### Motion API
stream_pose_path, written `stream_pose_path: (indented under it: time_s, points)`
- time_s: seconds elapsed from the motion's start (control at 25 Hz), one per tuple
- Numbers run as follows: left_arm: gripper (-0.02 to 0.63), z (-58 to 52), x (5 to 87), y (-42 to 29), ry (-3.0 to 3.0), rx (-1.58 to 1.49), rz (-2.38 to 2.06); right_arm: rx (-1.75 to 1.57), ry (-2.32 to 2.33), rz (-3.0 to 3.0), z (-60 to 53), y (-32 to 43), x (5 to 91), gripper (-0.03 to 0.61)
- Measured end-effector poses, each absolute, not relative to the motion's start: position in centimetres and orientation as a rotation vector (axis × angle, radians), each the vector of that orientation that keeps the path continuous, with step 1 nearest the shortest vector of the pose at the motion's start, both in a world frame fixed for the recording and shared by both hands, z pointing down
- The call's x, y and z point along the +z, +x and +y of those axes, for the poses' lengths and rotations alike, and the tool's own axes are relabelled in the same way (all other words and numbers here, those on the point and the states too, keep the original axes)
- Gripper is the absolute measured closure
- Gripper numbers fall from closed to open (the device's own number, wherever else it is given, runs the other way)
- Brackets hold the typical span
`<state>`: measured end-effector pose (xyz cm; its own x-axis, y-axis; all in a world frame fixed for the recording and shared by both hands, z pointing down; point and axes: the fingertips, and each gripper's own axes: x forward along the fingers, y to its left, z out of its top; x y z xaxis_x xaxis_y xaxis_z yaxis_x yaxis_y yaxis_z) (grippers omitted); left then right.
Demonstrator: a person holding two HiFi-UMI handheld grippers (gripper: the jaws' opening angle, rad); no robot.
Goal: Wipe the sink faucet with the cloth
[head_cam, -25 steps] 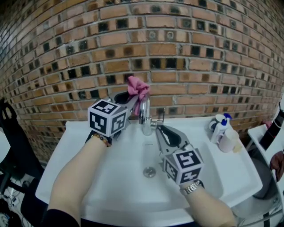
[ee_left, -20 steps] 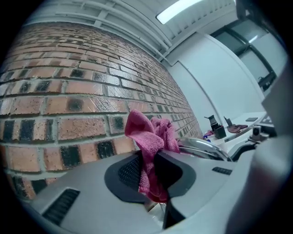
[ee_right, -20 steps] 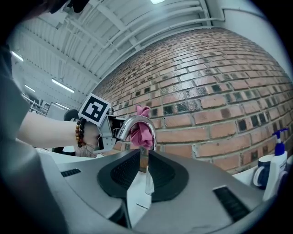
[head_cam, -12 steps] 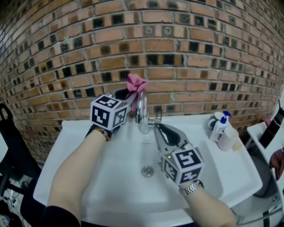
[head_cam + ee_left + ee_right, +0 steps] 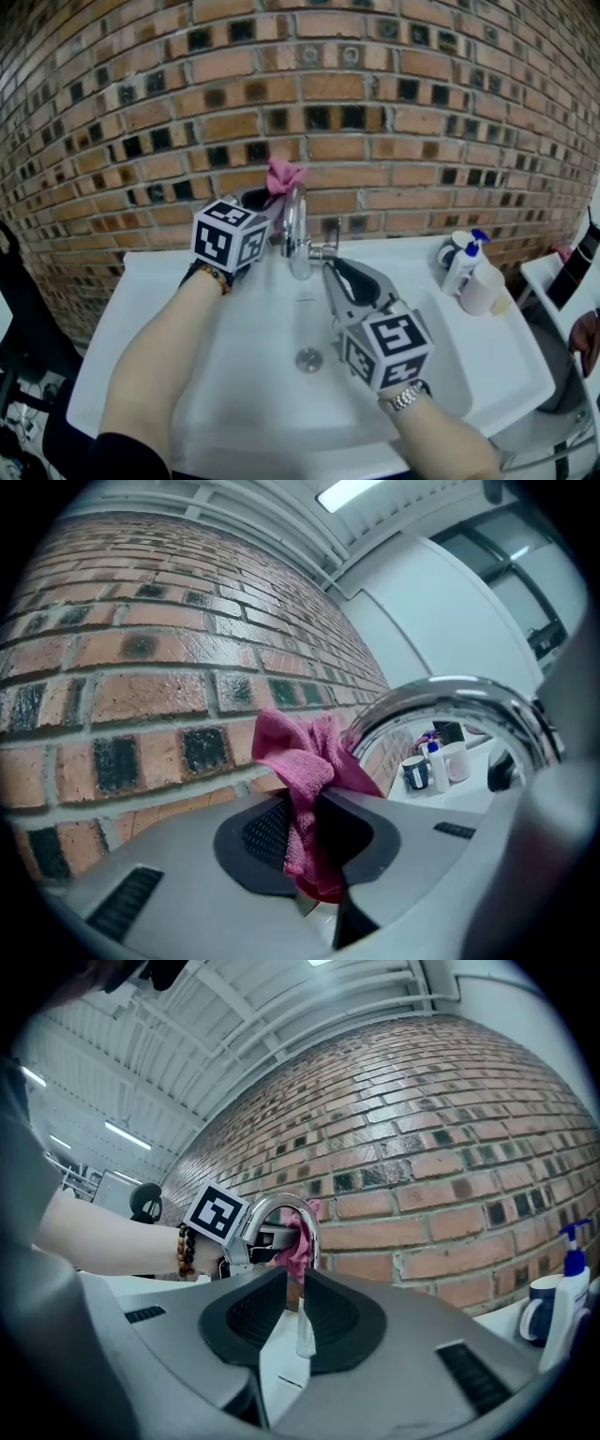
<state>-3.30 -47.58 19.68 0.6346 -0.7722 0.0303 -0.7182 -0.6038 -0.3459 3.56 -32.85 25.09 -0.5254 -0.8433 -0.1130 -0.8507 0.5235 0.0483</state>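
The chrome faucet rises from the back of the white sink. A pink cloth bunches behind the top of its arc, close to the brick wall. My left gripper is shut on that cloth, which sticks out between the jaws, with the spout's curve just to its right. My right gripper reaches in from the basin side. Its jaws are closed on the faucet's thin lever. The right gripper view also shows the cloth behind the spout.
A pump bottle, a dark mug and a white container stand on the sink's right rim. The drain lies mid-basin. The brick wall is right behind the faucet. A black chair stands at the left.
My left gripper has carried the cloth from over the top of the spout's arc down behind it, towards the wall. The right gripper has kept still at the lever.
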Motion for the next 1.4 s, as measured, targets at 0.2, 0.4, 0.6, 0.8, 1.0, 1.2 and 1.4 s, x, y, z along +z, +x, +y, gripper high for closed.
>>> stream_pose_path:
  time_s: [0.2,0.4,0.6,0.8,1.0,1.2,1.4]
  points:
    - [0.557,-48.4,21.8,-3.2,-2.581,-0.307,1.188,0.148,-1.493,2.679,-32.9,3.6,25.2,0.515]
    - [0.557,-49.0,23.7,-3.1,-2.607,-0.353,1.182,0.145,-1.492,2.689,-33.1,3.6,25.5,0.515]
    - [0.557,-49.2,24.8,-3.1,-2.621,-0.385,1.173,0.135,-1.508,2.687,-33.2,3.7,25.6,0.515]
    - [0.556,-49.3,25.5,-3.2,-2.617,-0.41,1.166,0.135,-1.512,2.69,-33.3,3.7,25.8,0.515]
    - [0.555,-49.2,26.0,-3.3,-2.602,-0.43,1.167,0.134,-1.517,2.689,-33.3,3.7,25.9,0.515]
    - [0.555,-49.0,26.3,-3.7,-2.578,-0.459,1.167,0.133,-1.503,2.699,-33.4,3.6,26.0,0.515]
    - [0.555,-48.9,27.8,-4.4,-2.562,-0.534,1.173,0.134,-1.515,2.69,-33.4,3.8,25.9,0.515]
